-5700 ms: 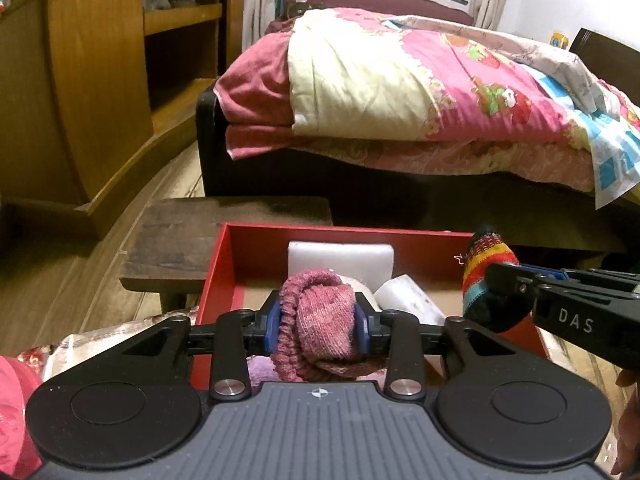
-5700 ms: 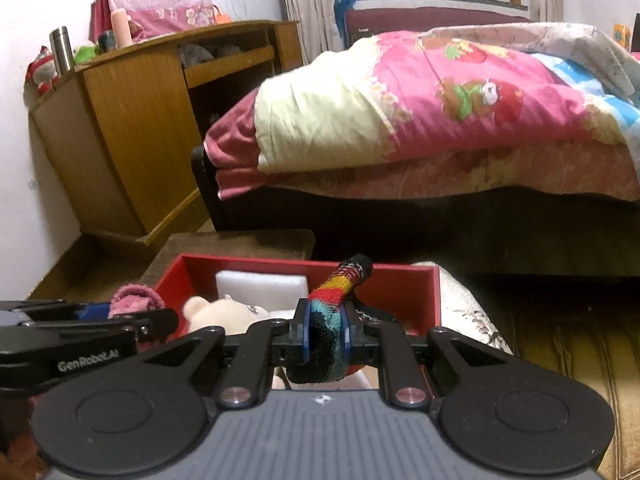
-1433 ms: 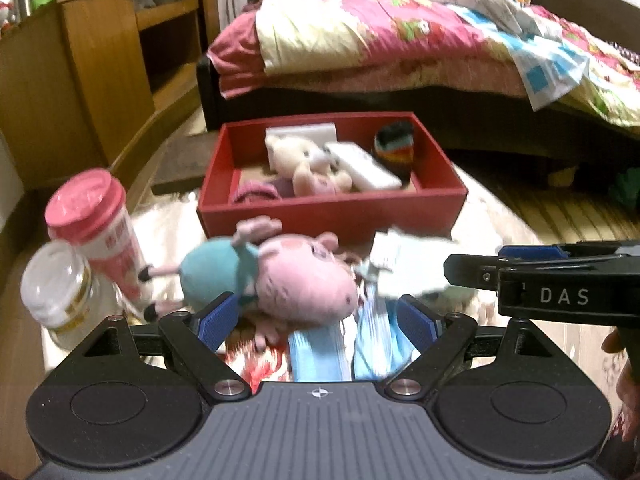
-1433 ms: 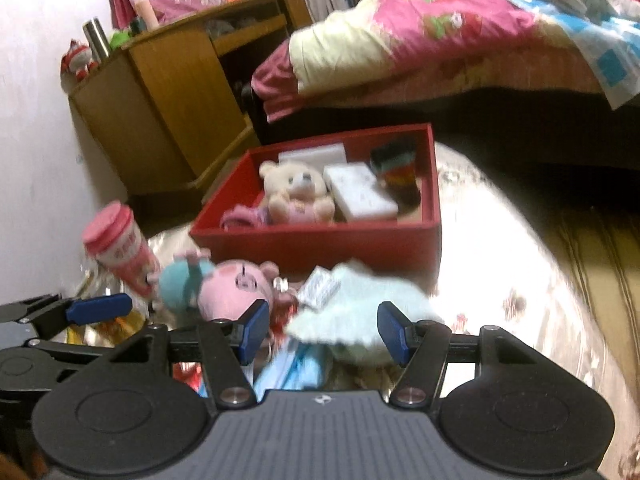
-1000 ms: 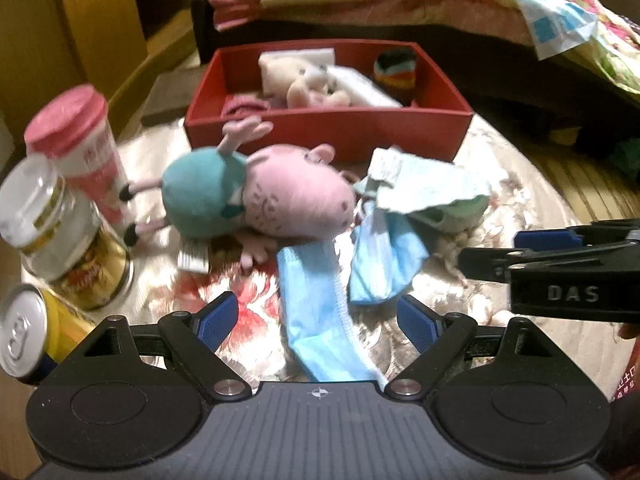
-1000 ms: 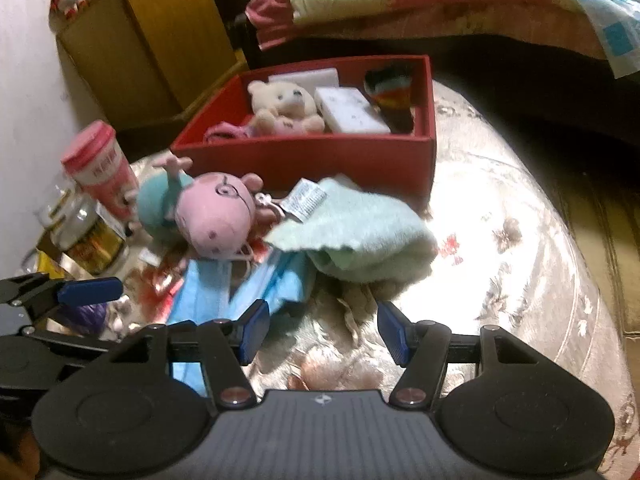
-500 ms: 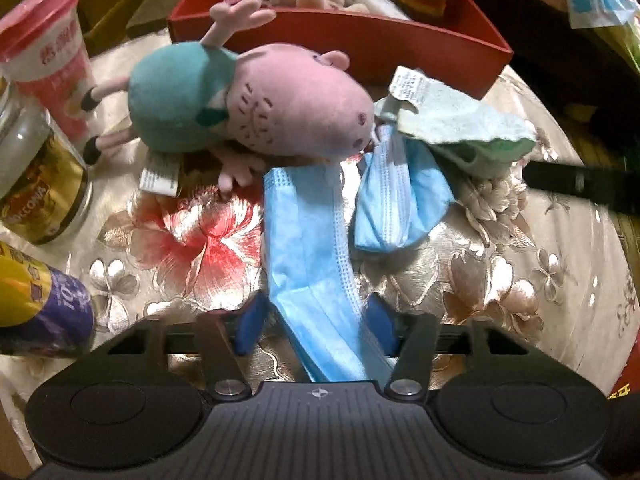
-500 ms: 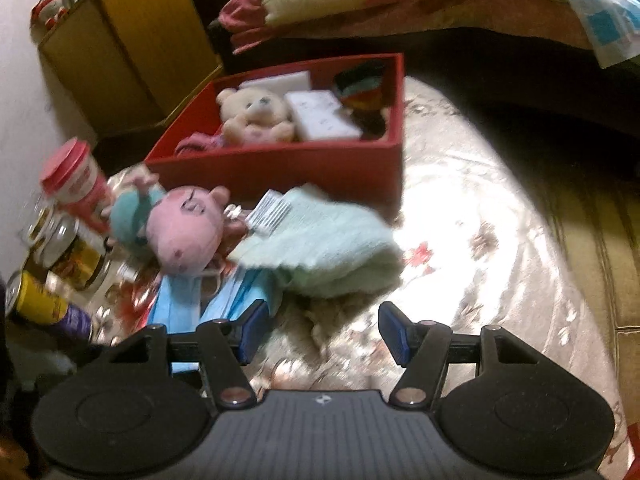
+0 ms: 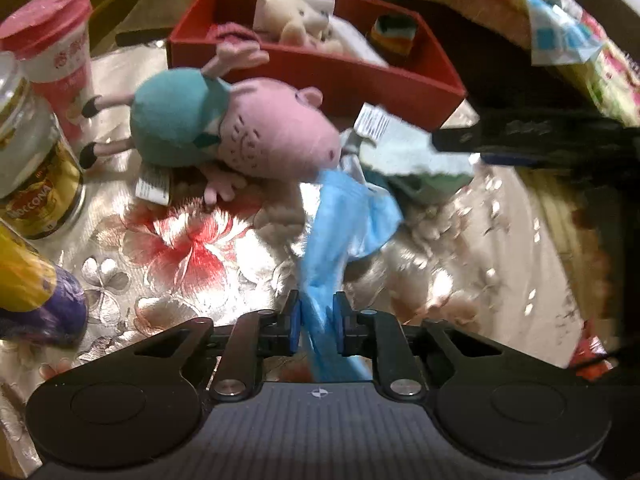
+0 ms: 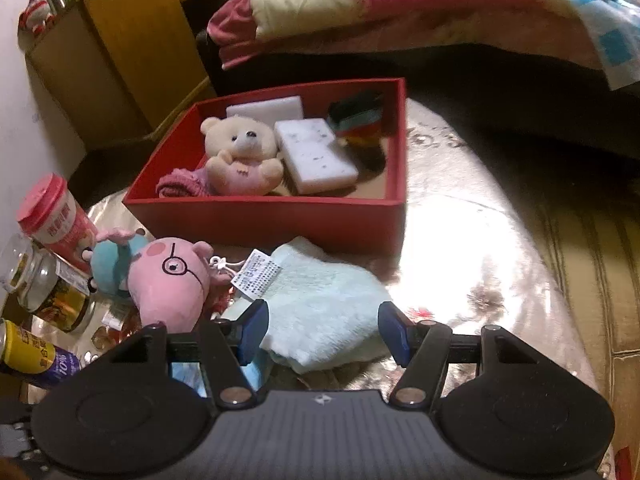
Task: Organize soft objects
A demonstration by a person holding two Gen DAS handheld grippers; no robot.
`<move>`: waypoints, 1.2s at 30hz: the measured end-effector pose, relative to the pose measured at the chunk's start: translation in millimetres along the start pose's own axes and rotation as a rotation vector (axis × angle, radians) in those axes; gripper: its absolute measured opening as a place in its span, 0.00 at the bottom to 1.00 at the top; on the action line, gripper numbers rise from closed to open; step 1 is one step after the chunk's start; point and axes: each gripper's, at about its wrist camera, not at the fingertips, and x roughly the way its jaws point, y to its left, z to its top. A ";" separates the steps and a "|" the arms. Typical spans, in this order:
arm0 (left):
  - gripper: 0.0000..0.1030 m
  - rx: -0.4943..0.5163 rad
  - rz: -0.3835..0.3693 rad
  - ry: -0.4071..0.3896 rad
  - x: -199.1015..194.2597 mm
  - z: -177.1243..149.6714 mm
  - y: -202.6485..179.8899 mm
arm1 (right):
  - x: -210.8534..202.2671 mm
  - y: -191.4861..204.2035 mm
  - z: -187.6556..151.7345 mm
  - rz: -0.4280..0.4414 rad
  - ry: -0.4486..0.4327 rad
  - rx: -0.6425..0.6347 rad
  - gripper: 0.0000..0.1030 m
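Note:
My left gripper (image 9: 318, 322) points down at the flowered tablecloth, its jaws closing, and the blue pads pinch a bunched blue face mask (image 9: 344, 220). Just beyond the mask a pink pig plush (image 9: 260, 132) in a teal top lies on its side. My right gripper (image 10: 324, 330) stands open over a pale green towel (image 10: 320, 304) with a white tag; the towel lies between and below its fingers. Behind these stands the red box (image 10: 280, 220) with a teddy bear (image 10: 240, 152), white sponges (image 10: 316, 156), a striped sock (image 10: 356, 120) and a pink knit piece (image 10: 180, 184).
A pink-lidded cup (image 9: 52, 40), a glass jar (image 9: 32, 168) and a yellow can (image 9: 28, 288) stand at the table's left. A bed with pink quilts (image 10: 400, 0) and a wooden cabinet (image 10: 120, 60) lie beyond. The table drops off at the right.
The left jaws have come together around the blue mask, which is now bunched and drawn up. The right gripper has moved over the towel, jaws as wide as before.

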 end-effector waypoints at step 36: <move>0.18 0.075 0.023 0.085 20.4 -5.4 -6.9 | -12.2 -26.2 7.8 0.191 -0.003 0.201 0.00</move>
